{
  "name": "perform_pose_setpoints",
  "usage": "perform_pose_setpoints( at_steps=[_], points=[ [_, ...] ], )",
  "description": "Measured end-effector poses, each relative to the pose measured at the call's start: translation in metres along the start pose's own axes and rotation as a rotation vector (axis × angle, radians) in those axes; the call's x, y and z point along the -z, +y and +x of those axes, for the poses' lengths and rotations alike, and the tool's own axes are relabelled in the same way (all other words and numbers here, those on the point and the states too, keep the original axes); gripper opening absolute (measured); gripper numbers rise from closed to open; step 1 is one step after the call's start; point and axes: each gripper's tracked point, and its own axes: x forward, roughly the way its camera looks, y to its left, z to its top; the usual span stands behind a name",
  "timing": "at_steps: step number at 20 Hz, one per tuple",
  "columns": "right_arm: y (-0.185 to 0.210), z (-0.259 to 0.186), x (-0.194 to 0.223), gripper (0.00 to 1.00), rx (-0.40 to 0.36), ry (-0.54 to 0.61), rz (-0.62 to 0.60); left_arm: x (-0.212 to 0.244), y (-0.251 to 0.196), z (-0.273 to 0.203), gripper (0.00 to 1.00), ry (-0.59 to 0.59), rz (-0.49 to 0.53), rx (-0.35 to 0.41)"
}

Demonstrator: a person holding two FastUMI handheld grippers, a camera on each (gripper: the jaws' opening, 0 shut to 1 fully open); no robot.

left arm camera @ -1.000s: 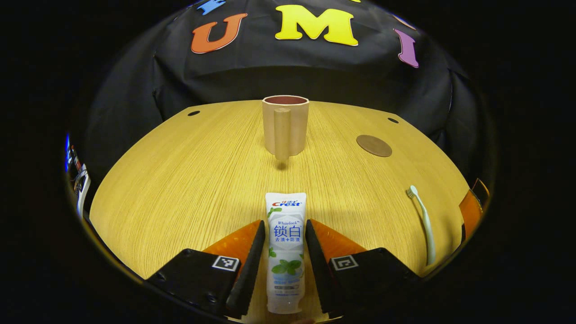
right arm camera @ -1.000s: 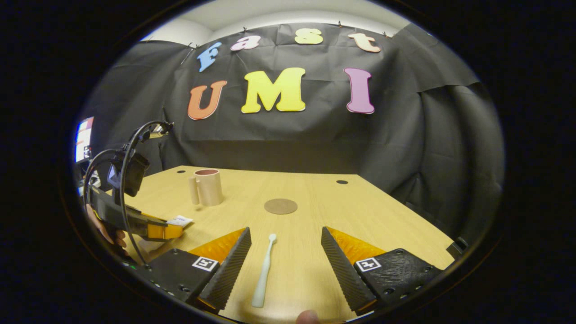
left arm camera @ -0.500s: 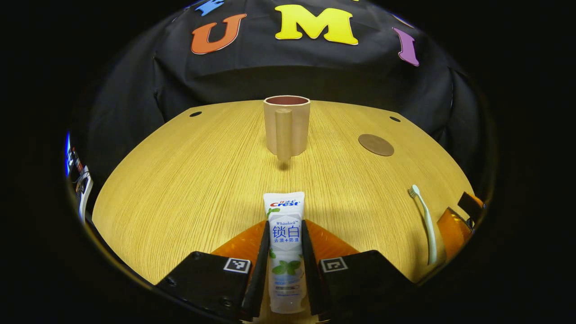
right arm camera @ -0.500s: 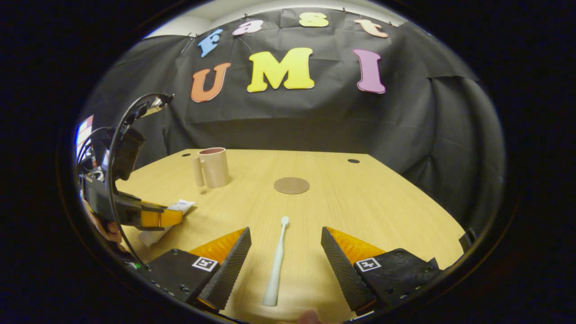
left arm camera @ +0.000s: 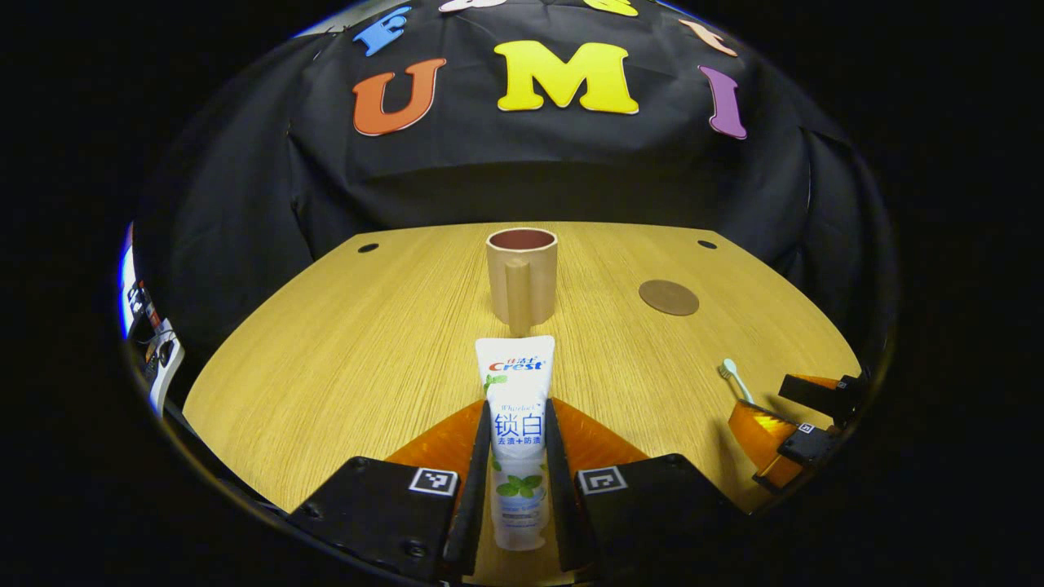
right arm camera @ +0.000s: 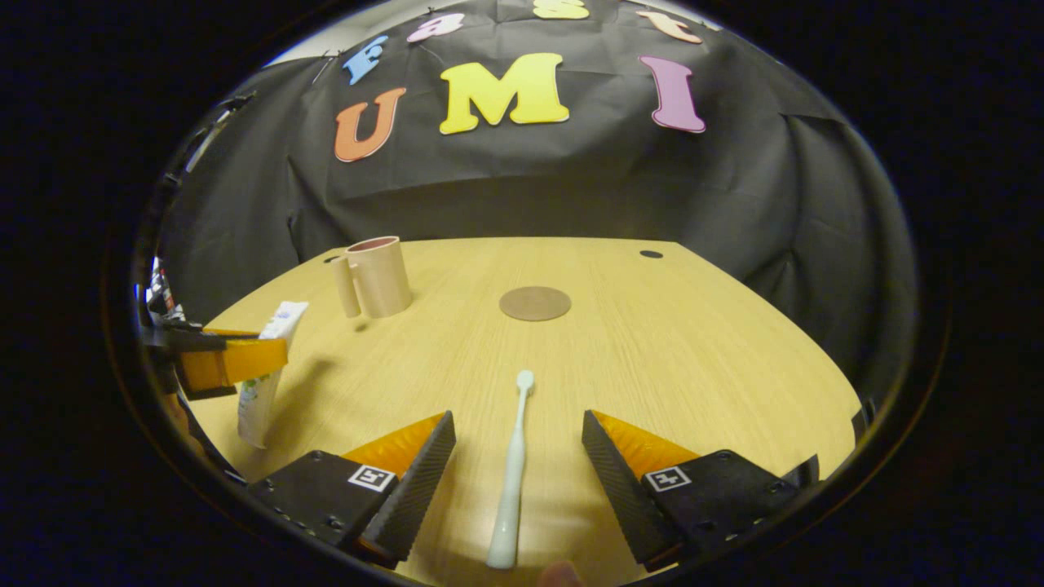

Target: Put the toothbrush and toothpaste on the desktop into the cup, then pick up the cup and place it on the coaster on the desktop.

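My left gripper (left arm camera: 515, 424) is shut on the white toothpaste tube (left arm camera: 515, 408), which it holds lifted off the table and tilted up; the right gripper view has this left gripper (right arm camera: 232, 360) with the toothpaste tube (right arm camera: 265, 371) at the far left. The beige cup (left arm camera: 522, 275) stands straight ahead, handle facing me, and appears as the cup (right arm camera: 375, 277) at the back left in the right gripper view. My right gripper (right arm camera: 518, 448) is open, its fingers on either side of the pale toothbrush (right arm camera: 512, 473) lying on the table. The round brown coaster (right arm camera: 535, 303) lies beyond it.
The wooden table (left arm camera: 342, 367) has small dark holes near its far corners, such as the hole (right arm camera: 651, 254). The black cloth wall rises behind it. The right gripper (left arm camera: 787, 424) and the toothbrush head (left arm camera: 728, 371) sit at the right edge of the left gripper view.
My left gripper closed on the toothpaste tube and lifted it off the table, tilting it up. My right gripper came lower and forward around the toothbrush, staying open.
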Motion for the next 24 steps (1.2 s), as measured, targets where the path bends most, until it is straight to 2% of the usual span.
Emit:
perform_pose_setpoints(
  at_steps=[3,4,10,13,14,15,16,17,21,24],
  points=[
    [0.002,0.003,0.001,0.97,0.006,0.010,-0.012,-0.021,-0.003,-0.015,0.39,-0.076,0.012,0.005],
    [0.004,0.002,0.000,0.93,0.010,0.013,-0.018,-0.027,-0.002,-0.019,0.39,-0.100,0.015,0.008],
    [0.008,0.008,0.000,0.93,0.001,0.038,-0.013,-0.054,0.000,-0.022,0.39,-0.180,-0.013,0.017],
    [0.008,0.022,0.002,0.81,0.011,0.077,-0.002,-0.065,0.000,-0.025,0.39,-0.203,-0.022,0.017],
    [0.007,0.023,0.005,0.72,0.013,0.094,0.009,-0.066,0.002,-0.027,0.39,-0.212,-0.025,0.017],
    [0.006,0.022,0.005,0.68,0.015,0.097,0.026,-0.067,0.003,-0.028,0.39,-0.220,-0.025,0.017],
    [0.004,0.023,0.003,0.56,0.020,0.096,0.039,-0.069,0.004,-0.031,0.39,-0.227,-0.024,0.016],
    [0.003,0.024,0.002,0.53,0.021,0.102,0.043,-0.071,0.004,-0.032,0.39,-0.233,-0.023,0.016],
    [0.004,0.030,-0.003,0.51,0.018,0.111,0.036,-0.076,0.005,-0.032,0.39,-0.248,-0.022,0.020],
    [0.005,0.035,-0.001,0.15,0.018,0.125,0.064,-0.078,0.007,-0.035,0.39,-0.253,-0.024,0.019]
  ],
)
